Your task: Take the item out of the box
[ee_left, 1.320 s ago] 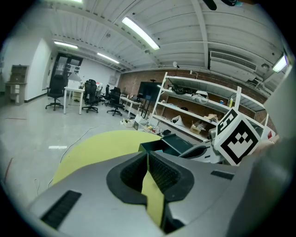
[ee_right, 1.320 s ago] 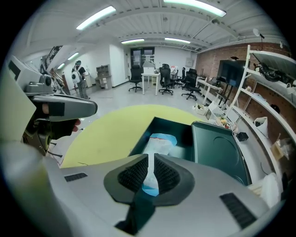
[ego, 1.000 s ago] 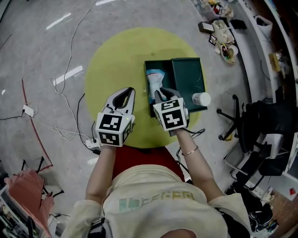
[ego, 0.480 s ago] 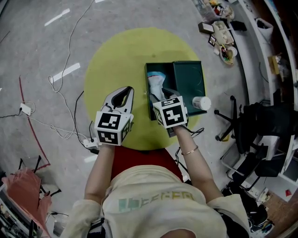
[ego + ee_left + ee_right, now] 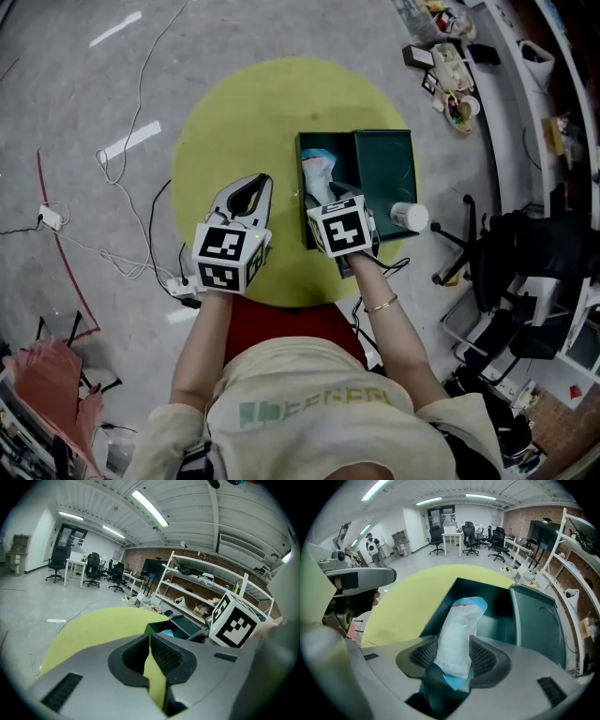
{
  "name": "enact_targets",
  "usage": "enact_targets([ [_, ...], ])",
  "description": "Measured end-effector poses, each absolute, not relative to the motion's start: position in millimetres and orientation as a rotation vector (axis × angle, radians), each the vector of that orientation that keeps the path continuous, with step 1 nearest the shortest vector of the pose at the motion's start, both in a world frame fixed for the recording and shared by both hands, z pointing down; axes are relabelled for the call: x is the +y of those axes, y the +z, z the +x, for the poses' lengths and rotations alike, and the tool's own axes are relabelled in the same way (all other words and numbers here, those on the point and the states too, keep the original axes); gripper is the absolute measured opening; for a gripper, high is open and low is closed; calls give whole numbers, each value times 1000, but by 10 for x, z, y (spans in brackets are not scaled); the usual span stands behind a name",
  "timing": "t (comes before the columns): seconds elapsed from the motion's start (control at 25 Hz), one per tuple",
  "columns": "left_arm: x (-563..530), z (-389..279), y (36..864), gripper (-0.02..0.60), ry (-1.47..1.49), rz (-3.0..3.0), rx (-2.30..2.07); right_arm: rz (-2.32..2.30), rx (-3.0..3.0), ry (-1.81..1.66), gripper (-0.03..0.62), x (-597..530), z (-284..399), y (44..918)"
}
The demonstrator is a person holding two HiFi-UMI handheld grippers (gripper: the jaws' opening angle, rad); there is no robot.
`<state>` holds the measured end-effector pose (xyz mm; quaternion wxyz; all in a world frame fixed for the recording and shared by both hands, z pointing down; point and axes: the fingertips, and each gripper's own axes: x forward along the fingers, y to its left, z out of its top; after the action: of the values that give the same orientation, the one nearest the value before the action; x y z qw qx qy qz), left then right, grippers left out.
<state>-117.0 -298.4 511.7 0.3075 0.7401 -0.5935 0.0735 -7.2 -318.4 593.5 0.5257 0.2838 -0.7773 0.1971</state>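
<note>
A dark green box [image 5: 302, 192] stands open on the round yellow table [image 5: 234, 112], with its lid [image 5: 384, 173] folded out to the right. Inside it a white and blue plastic pouch [image 5: 315, 171] leans upright. My right gripper [image 5: 330, 194] reaches over the box's near edge. Its jaws are opening, with the pouch's [image 5: 459, 630] lower end between the pads [image 5: 483, 656]. My left gripper [image 5: 251, 186] hovers over the table left of the box, shut and with nothing in it [image 5: 149, 646].
A white jar [image 5: 409, 217] stands at the table's right edge beside the lid. Cables [image 5: 131, 187] trail over the floor on the left. Office chairs [image 5: 506, 253] and a cluttered shelf [image 5: 450, 75] are on the right.
My right gripper has edged slightly left and nearer the box's front wall, still over the pouch. The left gripper has barely moved.
</note>
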Motion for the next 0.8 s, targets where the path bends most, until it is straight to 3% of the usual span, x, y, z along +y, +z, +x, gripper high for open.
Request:
enact_targets([
  [0.8, -2986, -1271, 5246, 31, 195, 1922, -1561, 716, -1799, 441, 202, -3266, -146, 6060],
])
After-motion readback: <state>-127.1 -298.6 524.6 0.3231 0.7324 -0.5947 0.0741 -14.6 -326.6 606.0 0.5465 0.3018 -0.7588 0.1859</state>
